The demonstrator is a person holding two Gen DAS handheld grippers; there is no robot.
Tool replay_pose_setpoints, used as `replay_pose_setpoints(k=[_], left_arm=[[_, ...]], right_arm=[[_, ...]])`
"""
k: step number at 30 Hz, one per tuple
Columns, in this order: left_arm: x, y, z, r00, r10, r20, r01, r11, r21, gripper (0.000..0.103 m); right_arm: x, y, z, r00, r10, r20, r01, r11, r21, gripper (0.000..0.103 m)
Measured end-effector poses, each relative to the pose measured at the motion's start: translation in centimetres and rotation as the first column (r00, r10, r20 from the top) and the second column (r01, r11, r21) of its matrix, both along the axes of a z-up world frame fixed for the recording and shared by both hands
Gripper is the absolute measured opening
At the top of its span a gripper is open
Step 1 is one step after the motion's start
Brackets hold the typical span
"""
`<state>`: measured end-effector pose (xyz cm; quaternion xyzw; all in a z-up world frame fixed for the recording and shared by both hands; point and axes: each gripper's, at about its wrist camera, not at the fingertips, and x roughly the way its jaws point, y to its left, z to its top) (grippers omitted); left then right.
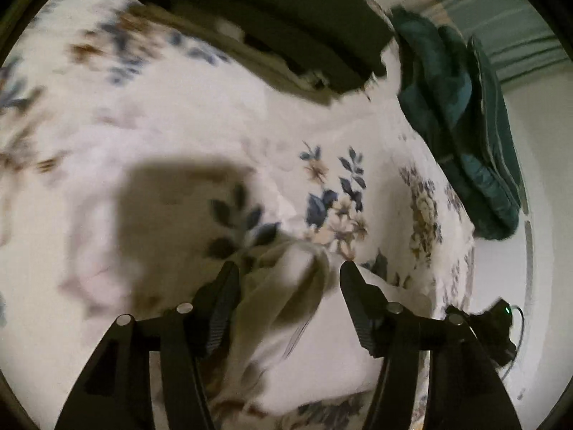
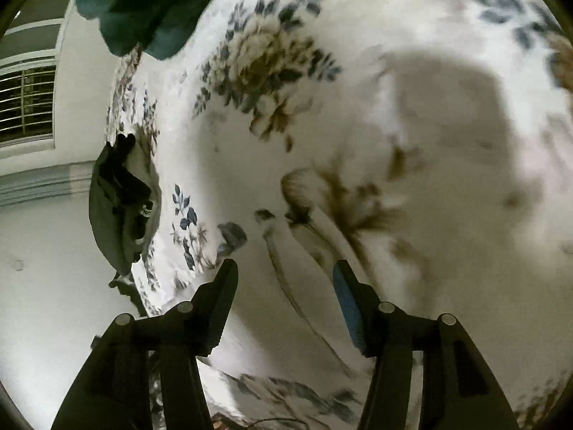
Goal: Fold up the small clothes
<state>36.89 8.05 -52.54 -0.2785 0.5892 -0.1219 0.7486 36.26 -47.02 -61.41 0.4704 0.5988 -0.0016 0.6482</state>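
Note:
A dark green folded garment (image 1: 286, 18) lies on the floral bedsheet (image 1: 179, 114) at the top of the left wrist view; it also shows small at the bed's left edge in the right wrist view (image 2: 114, 208). My left gripper (image 1: 289, 268) is open, and a raised fold of the white floral sheet (image 1: 286, 286) stands between its fingers. My right gripper (image 2: 284, 267) is open and empty, just above the bedsheet (image 2: 322, 125). Both views are blurred.
A teal bundled cloth (image 1: 462, 129) lies at the bed's right edge in the left wrist view and at the top left of the right wrist view (image 2: 143, 10). A small black device (image 1: 497, 326) sits off the bed edge. A window (image 2: 25, 104) is in the wall beyond.

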Motion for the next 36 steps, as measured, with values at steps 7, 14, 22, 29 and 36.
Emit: replay_pose_setpoints(k=[7, 14, 22, 29, 36], left_arm=[[1.5, -0.9, -2.4, 1.0, 0.022, -0.004, -0.022, 1.0, -0.011, 0.012], [2.2, 0.5, -4.4, 0.997, 0.051, -0.059, -0.058, 0.991, -0.118, 0.015], [0.3, 2.0, -0.7, 0.998, 0.046, -0.048, -0.053, 0.989, -0.14, 0.04], [-3.6, 2.3, -0.2, 0.993, 0.108, -0.044, -0.113, 0.987, -0.112, 0.042], [-3.8, 0.6, -2.1, 0.987, 0.143, -0.068, -0.154, 0.967, -0.203, 0.004]], right_arm=[[1.3, 0.8, -1.5, 0.998, -0.069, -0.009, 0.068, 0.997, -0.035, 0.007], [1.5, -0.9, -3.3, 0.986, -0.149, -0.071, 0.14, 0.984, -0.109, 0.005], [1.4, -0.7, -0.1, 0.998, -0.032, -0.048, 0.028, 0.996, -0.08, 0.055], [-3.1, 0.6, -1.4, 0.991, 0.049, -0.128, -0.051, 0.999, -0.014, 0.055], [-5.2, 1.1, -1.3, 0.998, -0.014, -0.067, 0.013, 1.0, -0.011, 0.009]])
